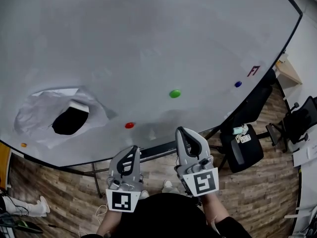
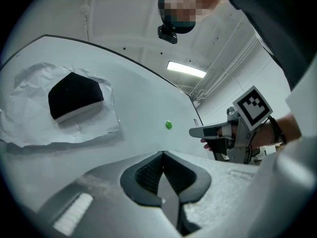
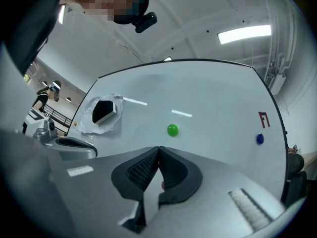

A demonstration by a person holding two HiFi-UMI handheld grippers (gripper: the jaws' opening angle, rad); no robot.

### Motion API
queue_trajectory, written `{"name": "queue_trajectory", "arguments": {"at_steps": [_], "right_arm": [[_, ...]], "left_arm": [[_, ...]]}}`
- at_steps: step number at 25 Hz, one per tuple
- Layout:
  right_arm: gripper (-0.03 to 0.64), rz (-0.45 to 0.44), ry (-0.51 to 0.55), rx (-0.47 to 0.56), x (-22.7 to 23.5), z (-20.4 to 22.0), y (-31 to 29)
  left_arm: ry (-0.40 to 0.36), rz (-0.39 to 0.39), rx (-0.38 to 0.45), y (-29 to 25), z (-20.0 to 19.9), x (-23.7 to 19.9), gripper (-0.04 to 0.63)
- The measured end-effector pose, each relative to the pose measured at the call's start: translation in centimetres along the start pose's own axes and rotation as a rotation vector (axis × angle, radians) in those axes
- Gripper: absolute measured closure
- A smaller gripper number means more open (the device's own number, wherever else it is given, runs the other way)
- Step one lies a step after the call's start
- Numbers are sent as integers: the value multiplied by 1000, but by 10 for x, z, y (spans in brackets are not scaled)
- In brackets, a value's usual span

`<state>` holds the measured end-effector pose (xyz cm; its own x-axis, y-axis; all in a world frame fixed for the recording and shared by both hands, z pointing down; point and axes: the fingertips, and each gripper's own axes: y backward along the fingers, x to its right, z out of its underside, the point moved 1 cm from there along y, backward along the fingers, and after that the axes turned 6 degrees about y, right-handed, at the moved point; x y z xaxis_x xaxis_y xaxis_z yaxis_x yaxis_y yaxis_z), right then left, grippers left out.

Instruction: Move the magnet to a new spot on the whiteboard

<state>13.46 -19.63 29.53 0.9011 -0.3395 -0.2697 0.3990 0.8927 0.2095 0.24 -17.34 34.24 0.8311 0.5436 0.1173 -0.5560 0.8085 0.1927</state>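
The whiteboard (image 1: 148,38) fills the head view. On it sit a green magnet (image 1: 175,93), a red magnet (image 1: 129,125), a blue magnet (image 1: 238,84) and a small orange magnet (image 1: 23,145). My right gripper (image 1: 180,131) is shut and empty, its tip just short of the board below the green magnet. My left gripper (image 1: 134,148) hangs lower, below the red magnet, also shut with nothing in it. The right gripper view shows the green magnet (image 3: 172,130) straight ahead above the closed jaws and the blue magnet (image 3: 260,139) at the right. From the left gripper view the green magnet (image 2: 169,125) is small and far.
A black eraser (image 1: 71,120) lies on crumpled white paper (image 1: 37,113) stuck to the board's lower left. A red mark (image 1: 253,71) is drawn near the blue magnet. Black office chairs (image 1: 241,145) stand on the wood floor at right, beside the board's frame (image 1: 153,150).
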Motion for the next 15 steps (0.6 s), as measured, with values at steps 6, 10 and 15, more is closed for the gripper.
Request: {"name": "queue_trajectory", "arguments": {"at_steps": [6, 10, 15], "right_arm": [[612, -17, 22, 34, 15, -9, -23], [611, -27, 56, 75, 17, -17, -35], [606, -28, 72, 126, 22, -28, -46]], "left_arm": [[-11, -46, 8, -9, -2, 0, 594], [-28, -73, -2, -11, 0, -1, 594], [-27, -118, -3, -12, 1, -4, 594]]}}
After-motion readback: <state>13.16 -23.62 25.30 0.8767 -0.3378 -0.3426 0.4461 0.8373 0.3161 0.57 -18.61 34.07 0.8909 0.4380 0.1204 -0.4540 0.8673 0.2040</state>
